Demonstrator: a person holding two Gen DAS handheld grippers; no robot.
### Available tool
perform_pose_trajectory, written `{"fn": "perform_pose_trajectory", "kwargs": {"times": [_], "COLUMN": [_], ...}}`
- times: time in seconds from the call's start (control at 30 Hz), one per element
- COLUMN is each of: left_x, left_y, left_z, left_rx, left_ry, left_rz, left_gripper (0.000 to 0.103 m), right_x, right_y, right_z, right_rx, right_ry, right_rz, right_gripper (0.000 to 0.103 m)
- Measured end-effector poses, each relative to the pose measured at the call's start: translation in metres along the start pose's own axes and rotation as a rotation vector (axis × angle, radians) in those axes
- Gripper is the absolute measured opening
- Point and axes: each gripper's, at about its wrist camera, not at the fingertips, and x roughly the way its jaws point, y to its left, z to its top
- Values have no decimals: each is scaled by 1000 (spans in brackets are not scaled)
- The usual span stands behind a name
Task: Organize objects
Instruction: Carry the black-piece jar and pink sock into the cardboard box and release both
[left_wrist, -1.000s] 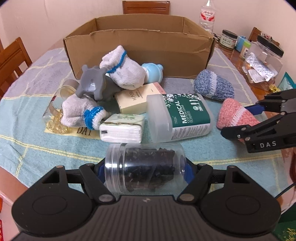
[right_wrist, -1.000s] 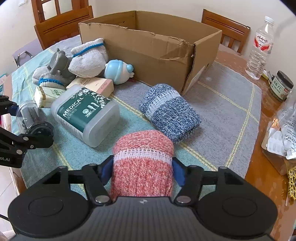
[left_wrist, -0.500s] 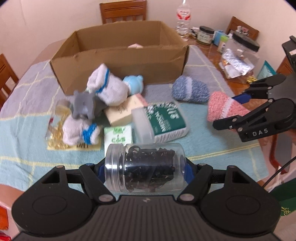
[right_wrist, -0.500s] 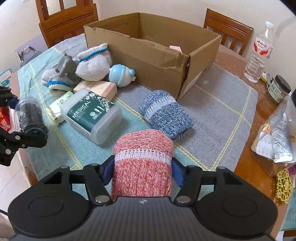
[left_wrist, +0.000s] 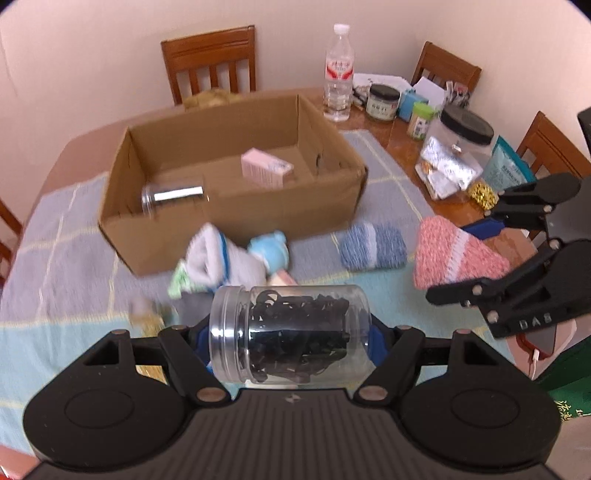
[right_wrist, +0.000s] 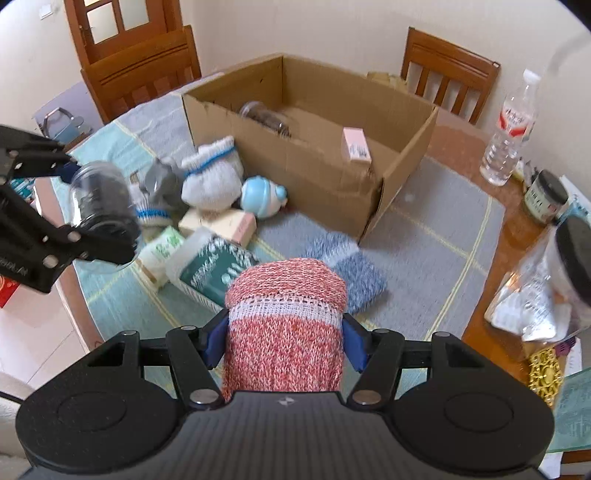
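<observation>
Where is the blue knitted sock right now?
The blue knitted sock lies flat on the tablecloth, right of centre in both views, just before the cardboard box's near corner.

clear jar (left_wrist: 290, 334) sideways, pink sock (right_wrist: 284, 332) aloft

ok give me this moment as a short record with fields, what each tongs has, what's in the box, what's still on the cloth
left tongs: shut on clear jar of black bits, jar lying sideways
right tongs: shut on pink knit sock
cardboard box: open; holds a clear jar and a small pink carton
on the cloth: blue knit sock, white sock with blue band, light blue toy, green medical tub
beside the cloth: water bottle, black-lidded jars
</observation>
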Motion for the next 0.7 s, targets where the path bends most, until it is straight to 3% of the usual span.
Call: {"fn": "perform_pose_trajectory", "kwargs": {"times": [0.43, 0.7], "left_x": [15, 40], "left_y": [50, 82], "left_z": [75, 116], "left_rx": [68, 41], "left_ry": [-74, -92], "left_rz": [-19, 8], "left_gripper": [75, 75], "right_x": [-9, 2], "right_y": [12, 5], "right_z": [65, 112], "right_rx": [31, 52], "right_ry": [-79, -133], "right_rz": [-59, -93], "right_gripper": [67, 67]}}
